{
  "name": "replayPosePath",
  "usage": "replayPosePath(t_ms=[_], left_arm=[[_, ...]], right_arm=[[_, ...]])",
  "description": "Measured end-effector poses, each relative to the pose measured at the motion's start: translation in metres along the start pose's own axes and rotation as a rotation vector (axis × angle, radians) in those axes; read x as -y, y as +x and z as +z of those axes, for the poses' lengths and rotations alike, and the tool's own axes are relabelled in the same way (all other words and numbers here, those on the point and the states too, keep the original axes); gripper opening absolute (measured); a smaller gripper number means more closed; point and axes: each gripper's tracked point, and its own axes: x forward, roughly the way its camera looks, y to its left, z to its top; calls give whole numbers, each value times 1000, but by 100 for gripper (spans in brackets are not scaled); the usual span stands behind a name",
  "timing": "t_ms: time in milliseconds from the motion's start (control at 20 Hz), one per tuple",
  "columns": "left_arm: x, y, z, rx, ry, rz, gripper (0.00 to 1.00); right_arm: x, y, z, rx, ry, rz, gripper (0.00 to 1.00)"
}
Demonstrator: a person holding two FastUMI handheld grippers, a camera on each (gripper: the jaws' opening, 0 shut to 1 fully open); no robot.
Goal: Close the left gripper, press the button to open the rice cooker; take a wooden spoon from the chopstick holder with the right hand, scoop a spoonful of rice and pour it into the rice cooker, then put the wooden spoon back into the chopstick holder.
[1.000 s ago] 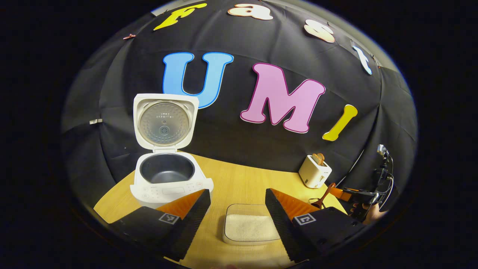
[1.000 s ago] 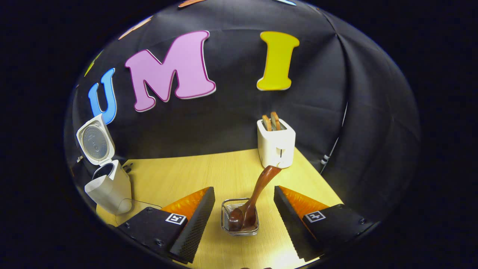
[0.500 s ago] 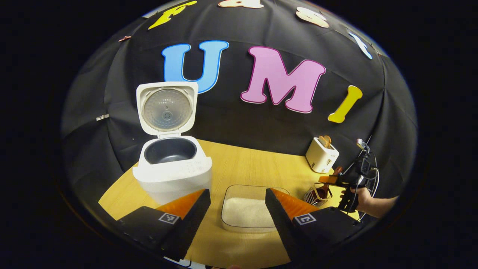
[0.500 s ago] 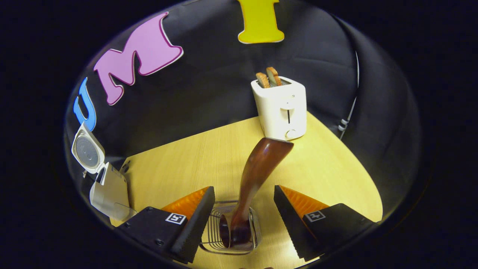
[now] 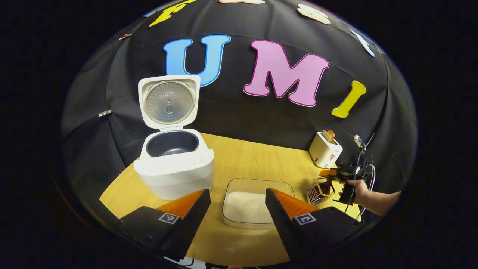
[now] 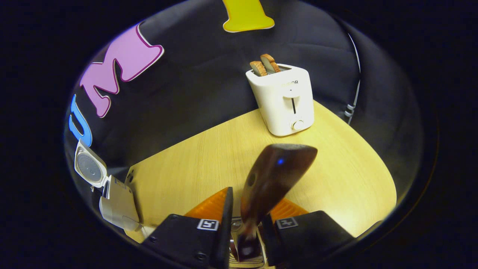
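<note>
Right gripper view: we find the right tongs (image 6: pixel 244 220) clamped on the dark wooden spoon (image 6: pixel 269 183) in the wire chopstick holder (image 5: pixel 317 192); a skewed lift risks tipping it. Left tongs (image 5: pixel 238 209) gape, empty.

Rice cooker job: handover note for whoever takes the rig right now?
Left gripper: open, holding nothing, above the rice tray.
Right gripper: fingers closed on the wooden spoon, its bowl down in the chopstick holder.
Rice cooker: lid up, pot looks empty.
Done: cooker opened, spoon gripped.
Left: lift spoon, scoop rice, pour into cooker, return spoon.
</note>
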Motion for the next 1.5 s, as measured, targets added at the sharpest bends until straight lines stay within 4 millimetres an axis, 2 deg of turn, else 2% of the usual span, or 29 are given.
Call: replayPosePath(t_ms=[50, 100, 200, 300, 550, 900, 1100, 1250, 1500], left_arm=[[0, 0, -1, -2, -3, 1, 96], [-1, 0, 0, 0, -5, -1, 96], [-3, 0, 2, 1, -8, -7, 96], [-3, -2, 4, 7, 1, -19, 96], [-8, -6, 10, 25, 14, -77, 95], [-45, -12, 30, 86, 18, -128, 96], [-72, -12, 36, 111, -7, -146, 95], [-95, -11, 34, 124, -2, -148, 96], [-123, -16, 27, 104, 13, -167, 96]], right_arm=[[0, -2, 0, 0, 1, -5, 27], [0, -5, 0, -3, 2, -6, 24], [0, -12, 1, -4, 3, -10, 24], [2, -27, 15, 28, 7, -29, 24], [-15, -61, 35, 119, -37, -54, 23], [-42, -129, 81, 255, -66, -106, 22], [-77, -167, 90, 315, -45, -89, 22], [-113, -186, 76, 322, -52, -50, 22], [-170, -192, 45, 342, -85, -4, 22]])
